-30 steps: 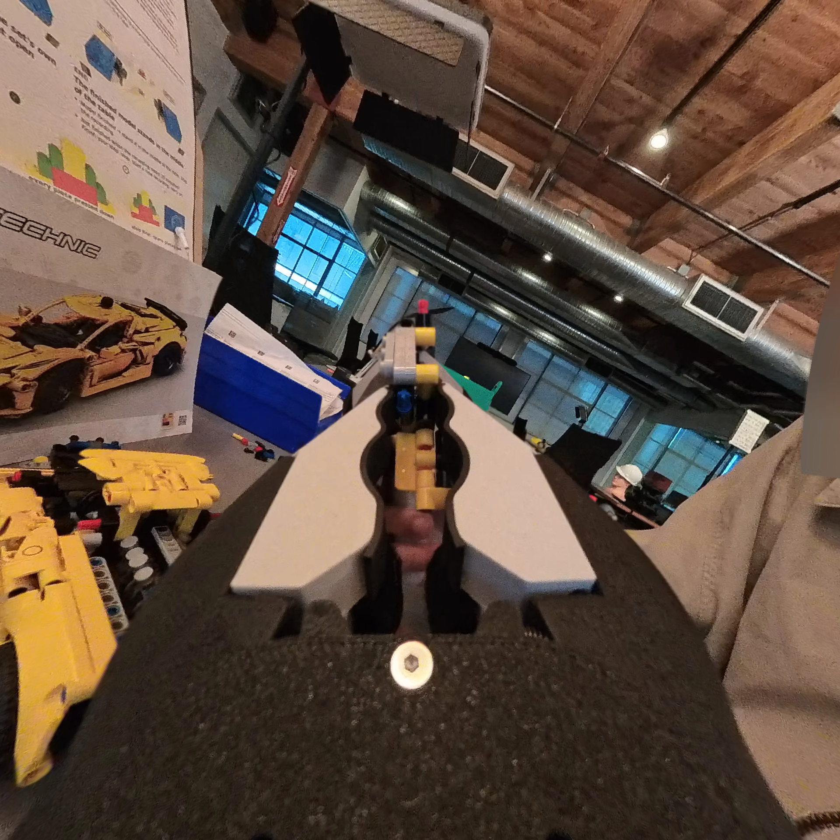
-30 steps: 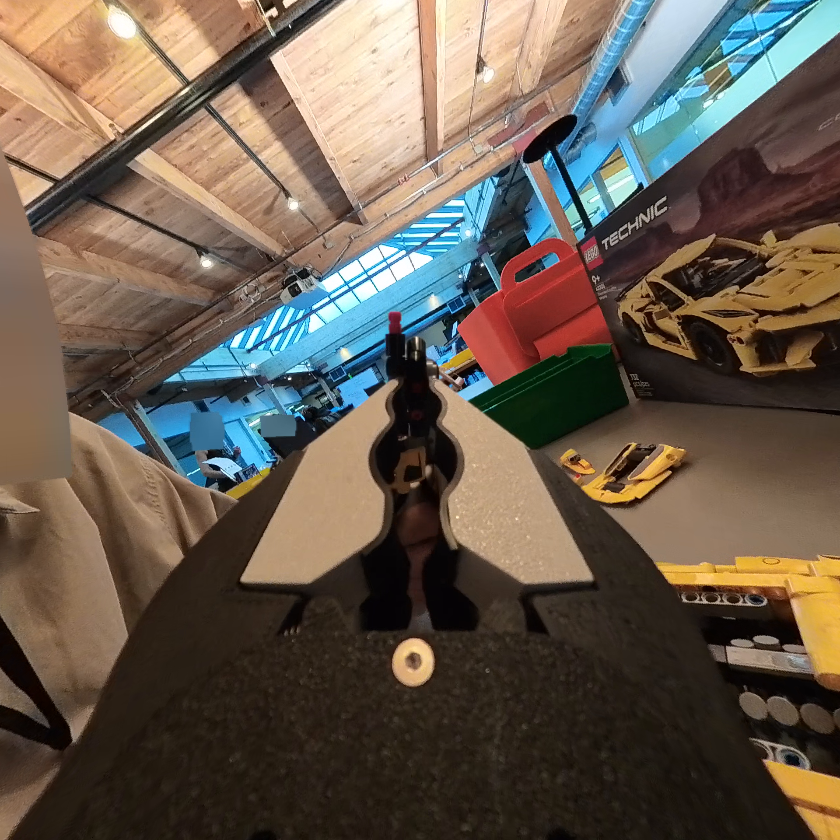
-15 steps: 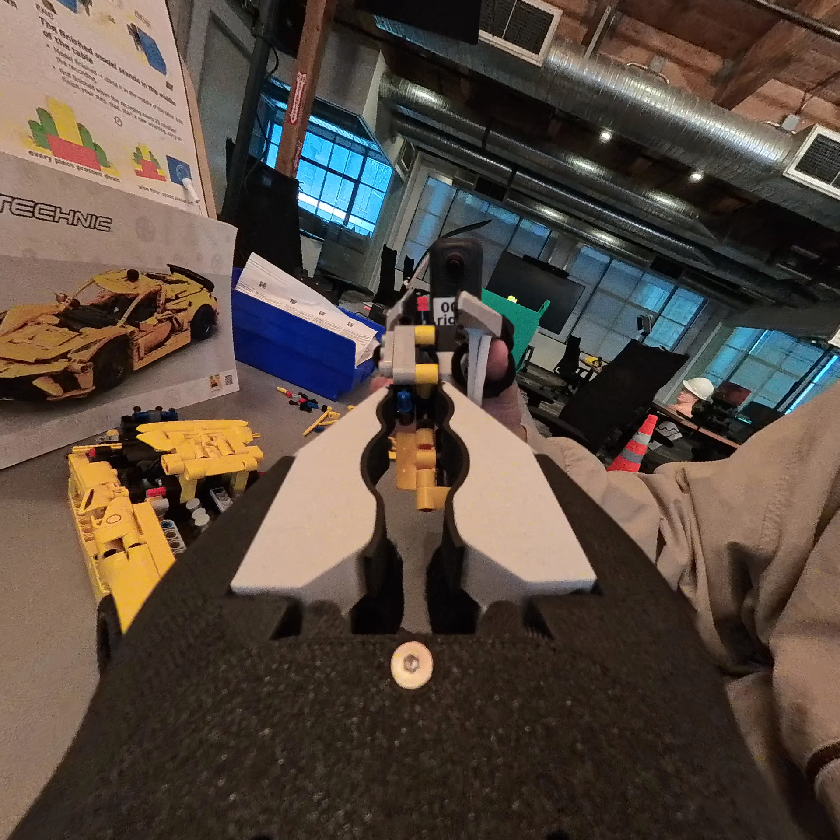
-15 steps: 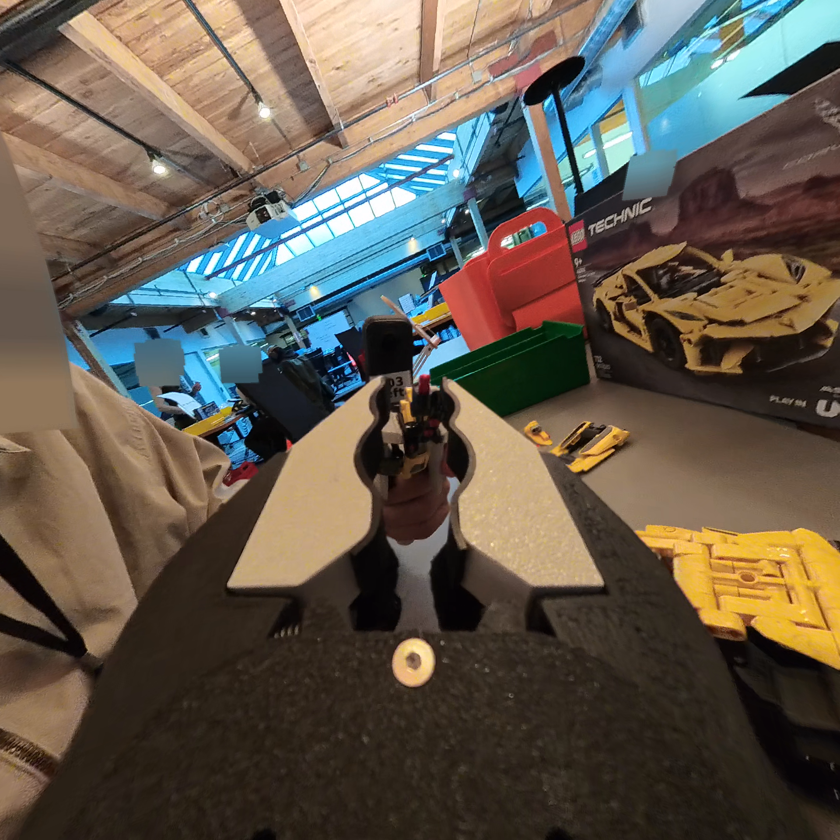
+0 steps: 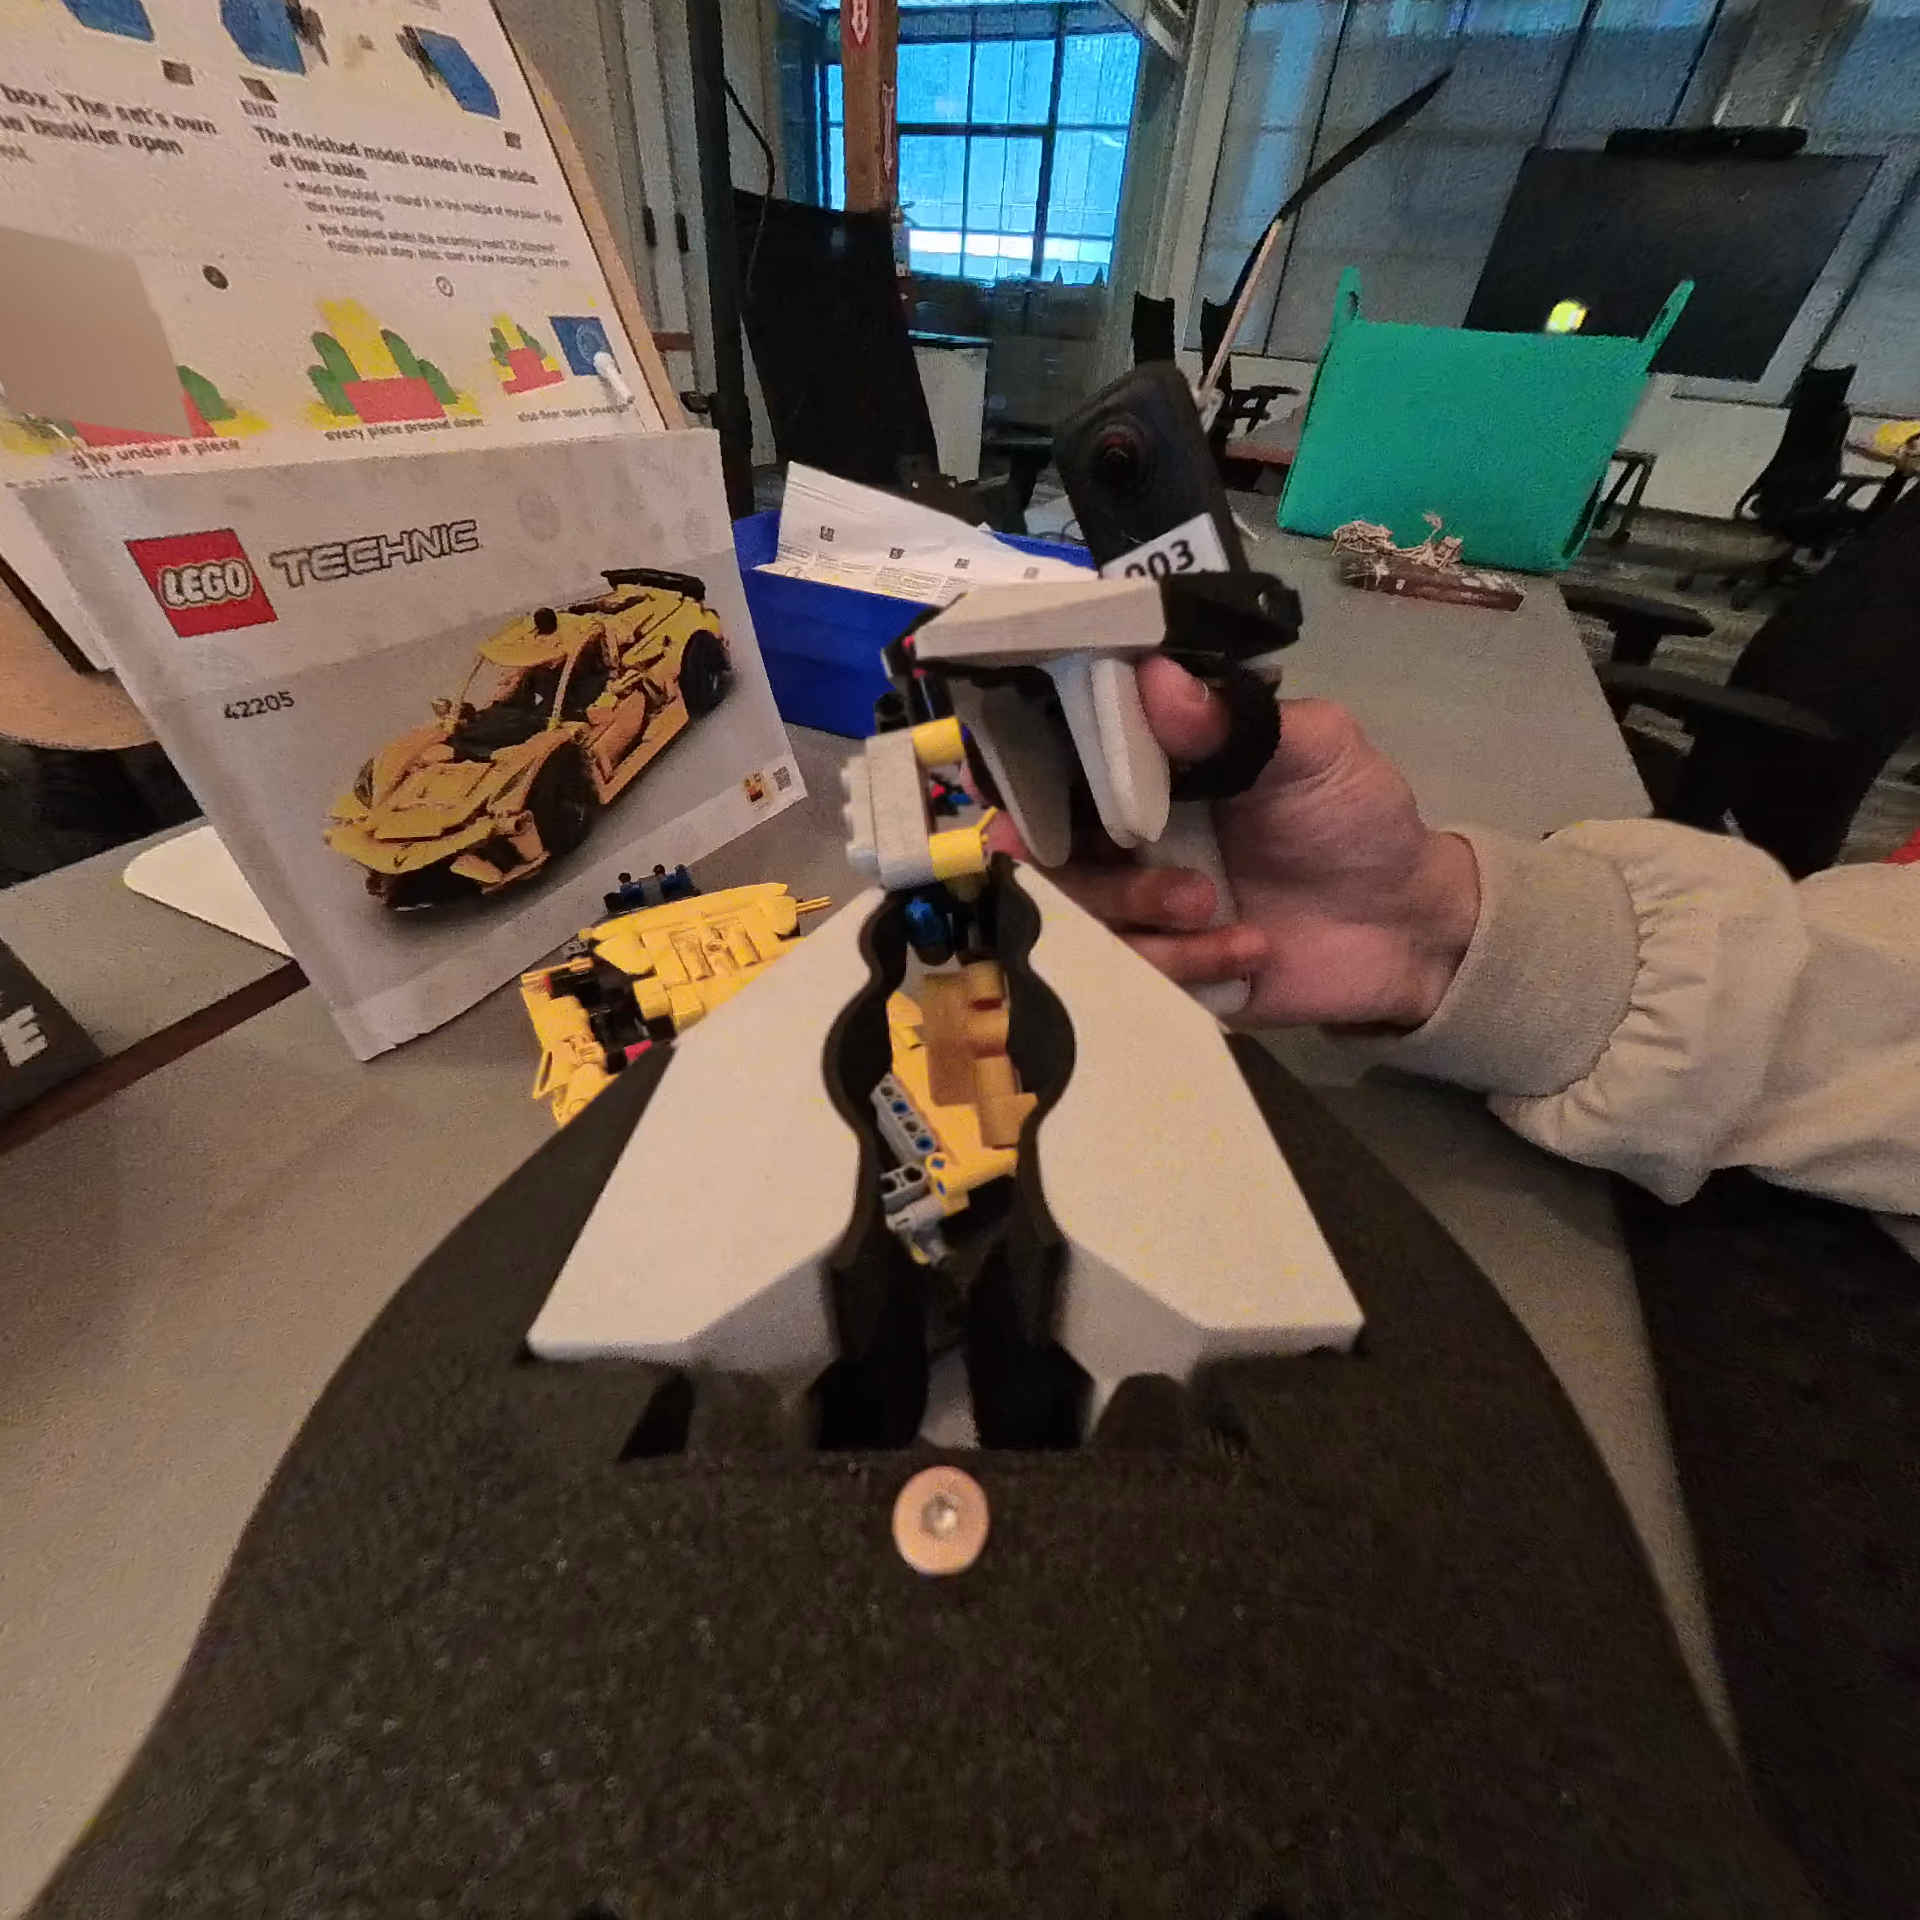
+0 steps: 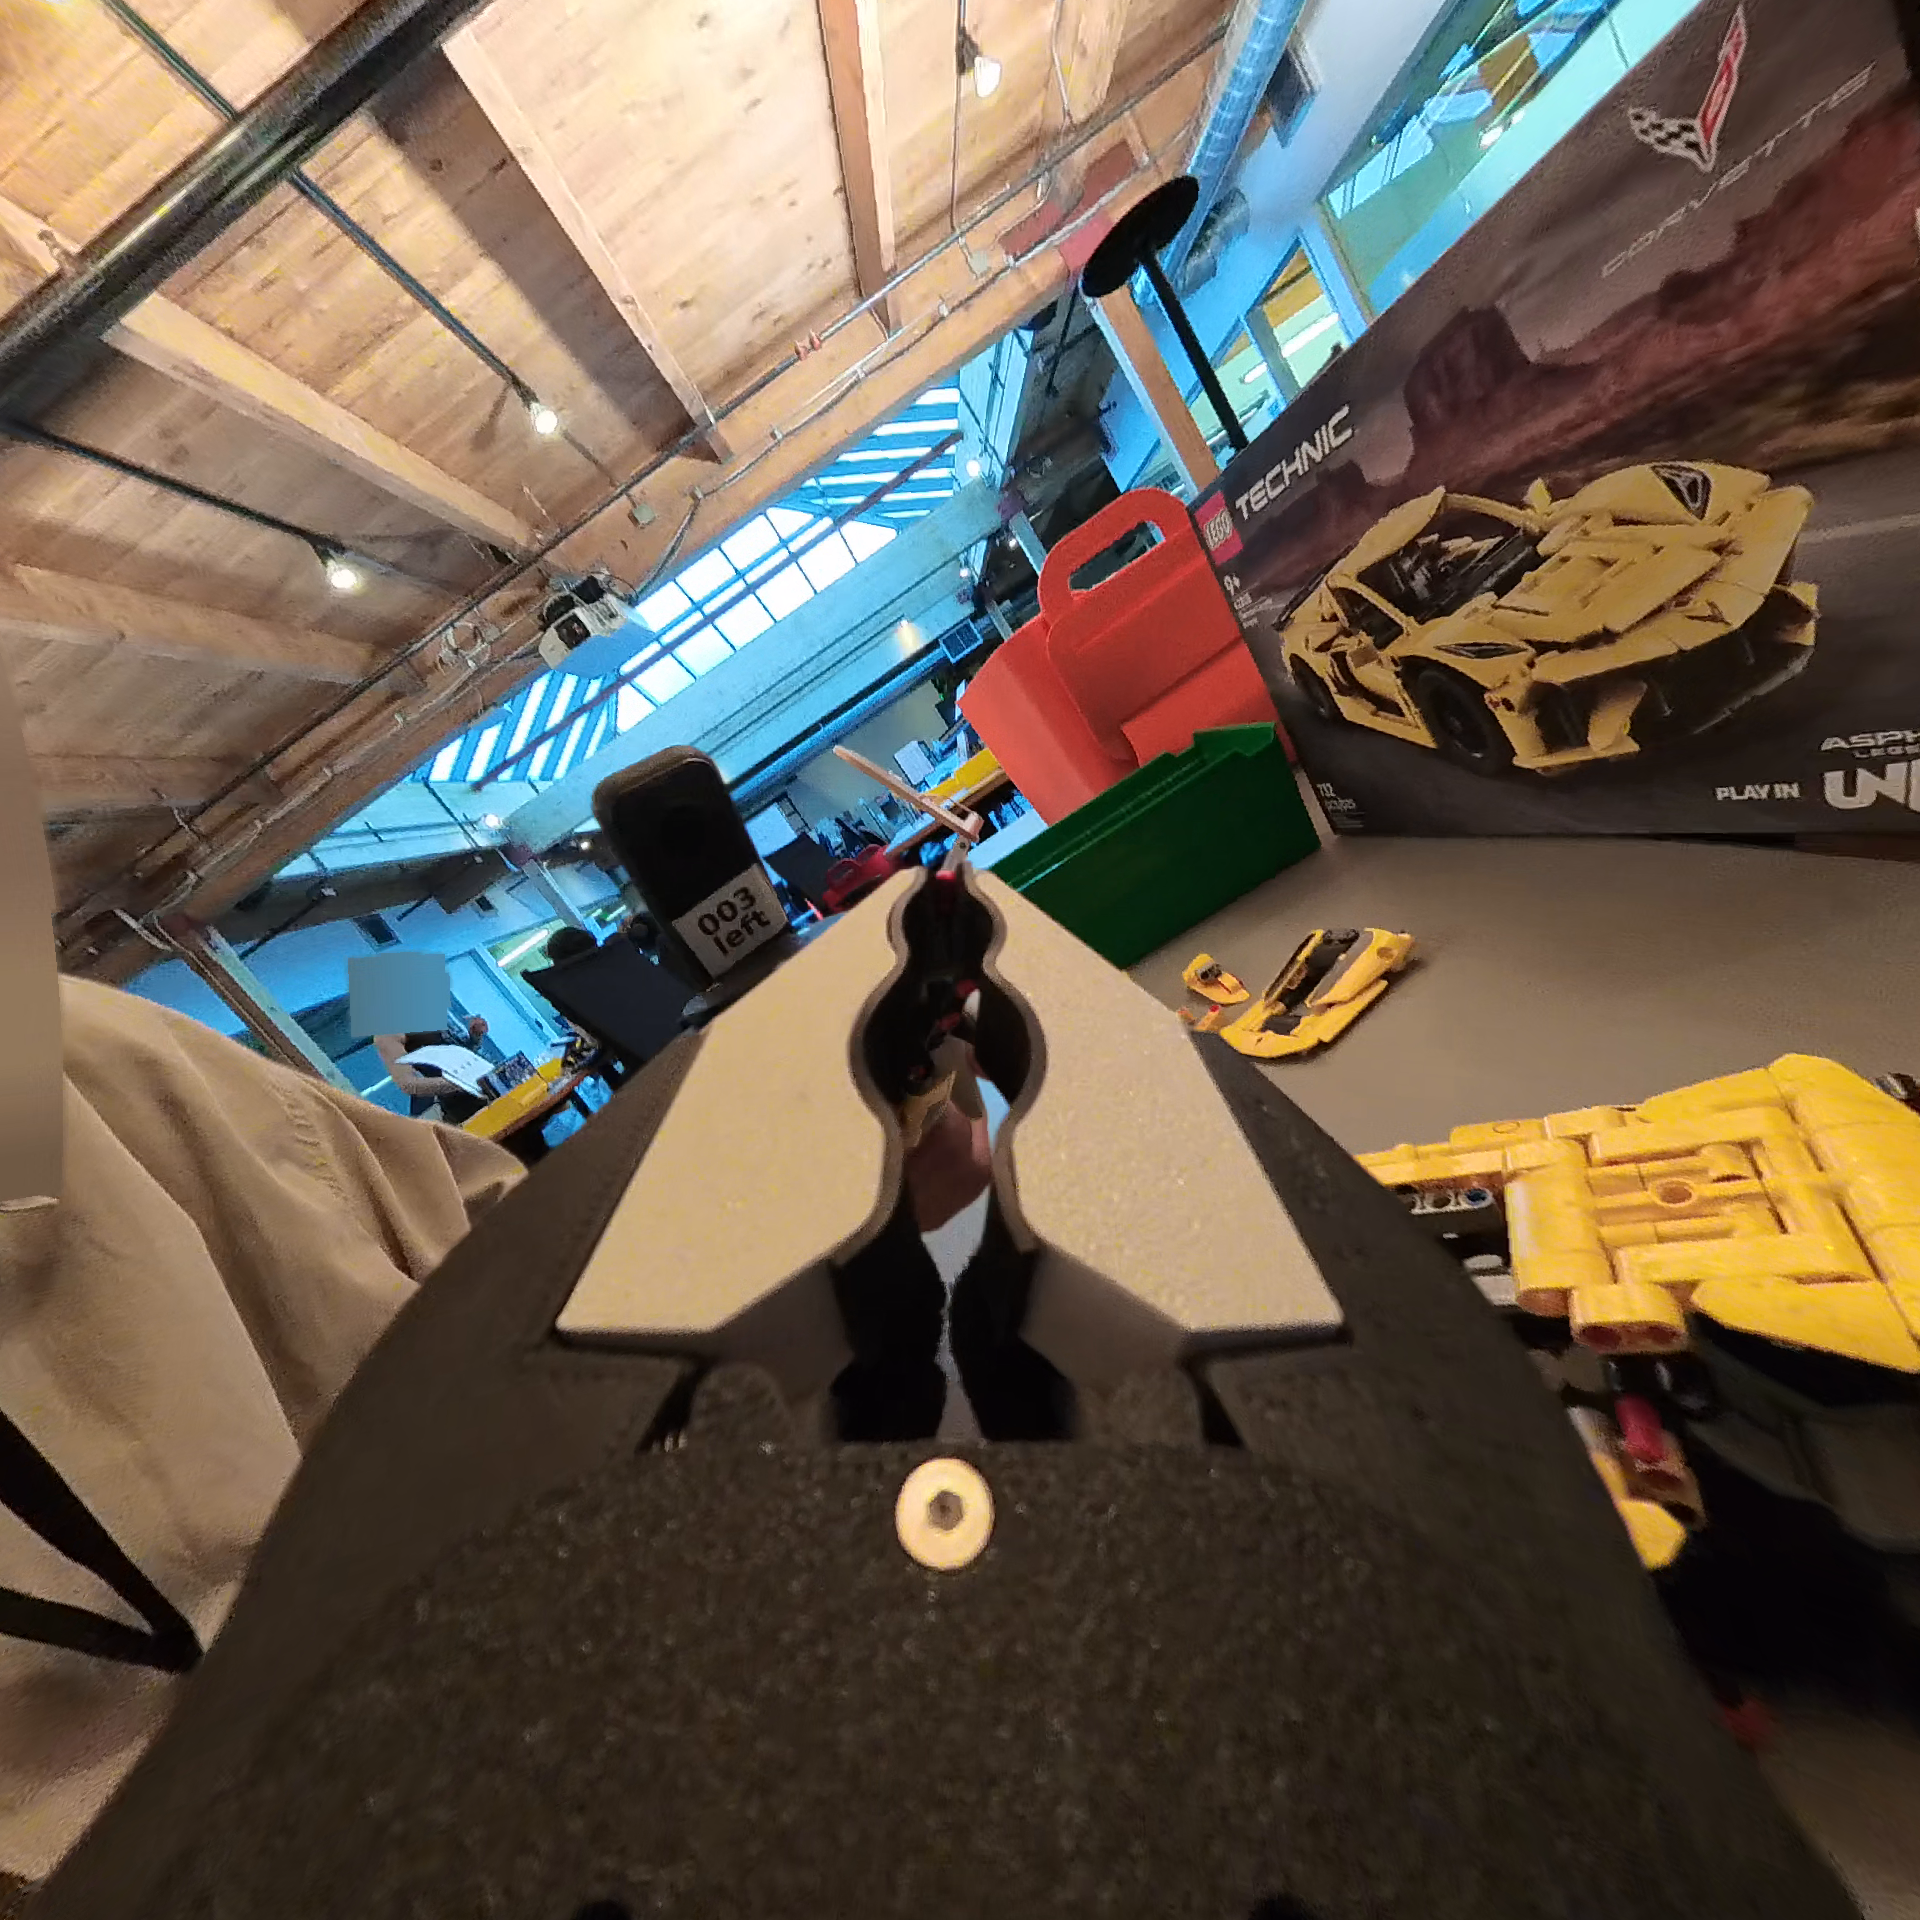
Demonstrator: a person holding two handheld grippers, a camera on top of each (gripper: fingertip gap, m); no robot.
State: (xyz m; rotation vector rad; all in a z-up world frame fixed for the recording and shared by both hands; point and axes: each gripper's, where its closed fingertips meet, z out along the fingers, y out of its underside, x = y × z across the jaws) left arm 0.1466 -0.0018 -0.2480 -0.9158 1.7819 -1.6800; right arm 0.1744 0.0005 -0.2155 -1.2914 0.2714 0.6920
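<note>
Pinching a small yellow-and-grey brick piece (image 5: 940, 1039) between closed fingers, the left gripper (image 5: 940, 894) holds it above the grey table (image 5: 260, 1299). At its 12 o'clock the right gripper (image 5: 1039, 727), gripped by a hand (image 5: 1309, 862), meets the same piece; in its own view its fingers (image 6: 1122, 1122) are closed on the piece's black-and-red end (image 6: 940, 997). At 10 o'clock a half-built yellow car (image 5: 665, 966) lies before a booklet (image 5: 436, 707); a blue bin (image 5: 821, 623) sits at 11.
</note>
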